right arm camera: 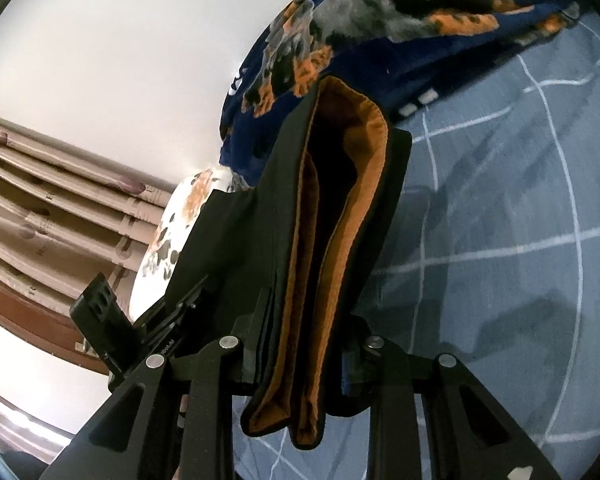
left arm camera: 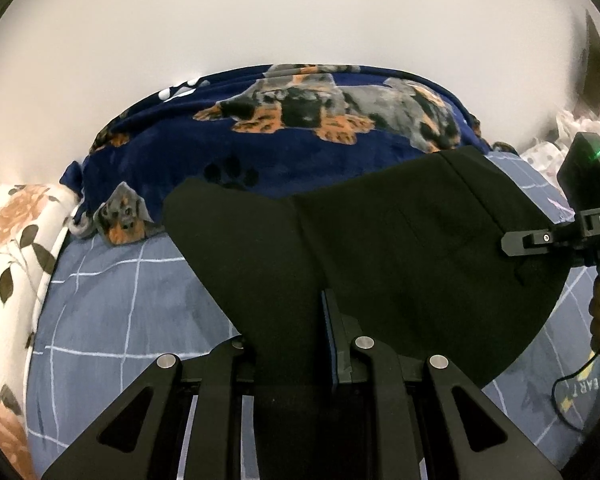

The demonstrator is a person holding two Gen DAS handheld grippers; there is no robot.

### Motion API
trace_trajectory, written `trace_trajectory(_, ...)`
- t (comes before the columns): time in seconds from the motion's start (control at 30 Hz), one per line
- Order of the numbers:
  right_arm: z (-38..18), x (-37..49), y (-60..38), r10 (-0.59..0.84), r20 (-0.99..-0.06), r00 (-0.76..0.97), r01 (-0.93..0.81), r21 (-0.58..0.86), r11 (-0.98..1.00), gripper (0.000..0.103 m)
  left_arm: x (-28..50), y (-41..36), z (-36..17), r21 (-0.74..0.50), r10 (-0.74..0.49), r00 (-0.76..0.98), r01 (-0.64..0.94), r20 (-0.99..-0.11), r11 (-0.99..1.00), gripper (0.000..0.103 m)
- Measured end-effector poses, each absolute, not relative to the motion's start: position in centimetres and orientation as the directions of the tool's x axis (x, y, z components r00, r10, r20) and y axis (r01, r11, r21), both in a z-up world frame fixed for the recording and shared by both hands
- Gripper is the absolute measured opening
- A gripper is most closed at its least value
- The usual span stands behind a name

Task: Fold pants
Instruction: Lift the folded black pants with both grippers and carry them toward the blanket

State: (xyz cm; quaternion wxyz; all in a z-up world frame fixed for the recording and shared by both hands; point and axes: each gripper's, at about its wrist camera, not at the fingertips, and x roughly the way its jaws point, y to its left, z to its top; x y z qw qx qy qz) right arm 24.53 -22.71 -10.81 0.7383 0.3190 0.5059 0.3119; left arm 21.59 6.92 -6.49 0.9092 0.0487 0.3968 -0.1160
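Black pants (left arm camera: 380, 248) hang stretched between both grippers above the bed. My left gripper (left arm camera: 296, 320) is shut on one end of the cloth, which drapes over its fingers and hides the tips. In the right wrist view the pants (right arm camera: 228, 232) show an orange lining (right arm camera: 356, 208) along the waistband, and my right gripper (right arm camera: 304, 344) is shut on that edge. The right gripper's body (left arm camera: 580, 216) also appears at the right of the left wrist view, at the far end of the cloth. The left gripper's body (right arm camera: 108, 320) shows at lower left in the right wrist view.
The bed has a blue sheet with a white grid (left arm camera: 120, 312). A navy blanket with dog prints (left arm camera: 284, 128) is bunched at the far side. A floral pillow (left arm camera: 16, 248) lies at the left. Curtains (right arm camera: 52, 208) hang beyond the bed, and a white wall (left arm camera: 260, 12) rises behind it.
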Motion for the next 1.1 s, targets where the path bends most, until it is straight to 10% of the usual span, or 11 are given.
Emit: trace_trajectory(1.1,-15.9,29.2,-22.4,0.757,-0.583,0.297,-0.092,0.771,0.63,0.025,27.5,10.0,-12.8,-0.045,-0.142,0.621,0.169,-0.771,0.985,0.019)
